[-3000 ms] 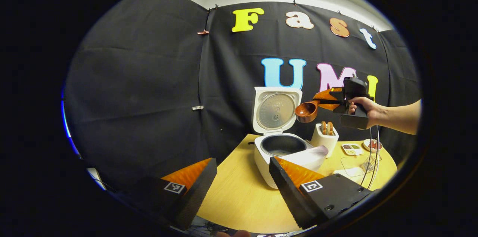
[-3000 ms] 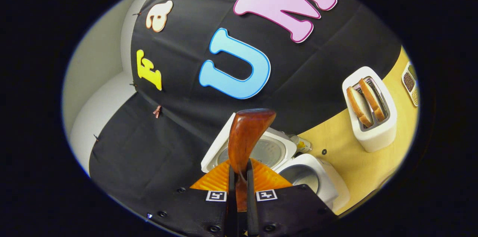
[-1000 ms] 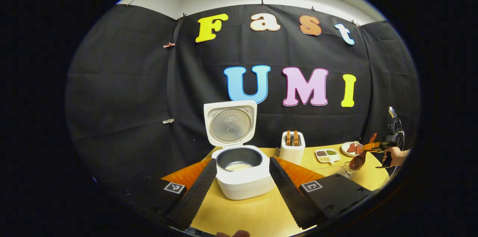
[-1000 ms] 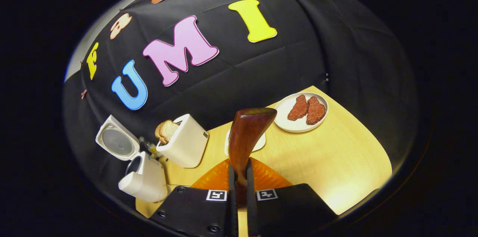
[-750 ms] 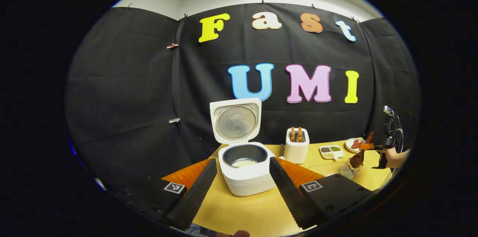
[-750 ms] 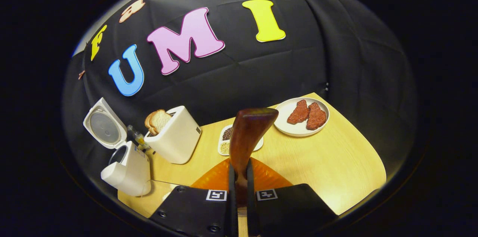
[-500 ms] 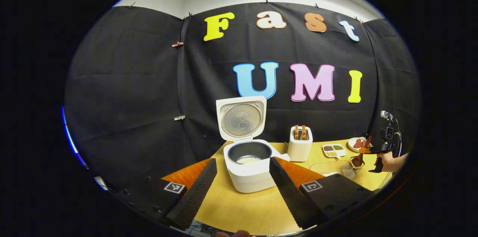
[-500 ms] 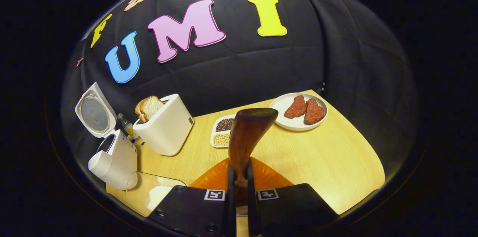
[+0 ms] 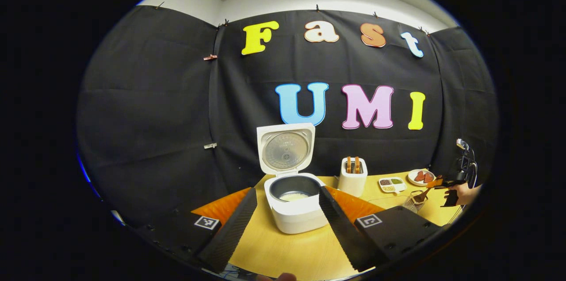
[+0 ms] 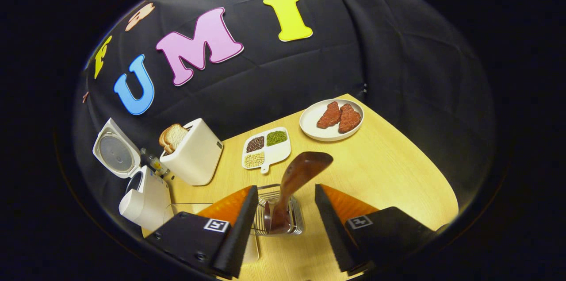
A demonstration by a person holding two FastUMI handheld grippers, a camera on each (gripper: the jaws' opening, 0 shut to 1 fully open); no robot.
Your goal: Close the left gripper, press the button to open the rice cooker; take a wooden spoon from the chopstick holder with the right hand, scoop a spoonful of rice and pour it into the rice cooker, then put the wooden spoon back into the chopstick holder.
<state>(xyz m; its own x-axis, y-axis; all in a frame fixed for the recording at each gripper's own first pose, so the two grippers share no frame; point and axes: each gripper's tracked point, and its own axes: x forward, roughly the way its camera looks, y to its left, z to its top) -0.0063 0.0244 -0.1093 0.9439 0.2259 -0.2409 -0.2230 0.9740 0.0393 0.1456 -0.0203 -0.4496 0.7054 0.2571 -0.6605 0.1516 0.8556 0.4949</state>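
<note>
Released within the last half second: the right hand-held gripper (image 10: 282, 217), which was clamped on the spoon (image 10: 295, 183), now stands with its jaws wide apart and clear of the handle on both sides. Spoon rests bowl-down in the wire holder (image 10: 278, 217), handle leaning up and away toward the tray (image 10: 266, 150). Holder sits on the table (image 10: 389, 170), near the front edge. In the left gripper view the right hand-held gripper (image 9: 442, 182) is just beside the holder (image 9: 414, 202).

Left hand-held gripper (image 9: 283, 223) is open, holding nothing, its fingers framing the cooker (image 9: 292, 210). Lid is up; pale rice lies in the pot.

Judgement: the task is all but finished, with only the withdrawal remaining. To do it well, back the right hand-held gripper straight out along its own axis with jaws kept wide, so neither finger clips the leaning handle or tips the light holder.
</note>
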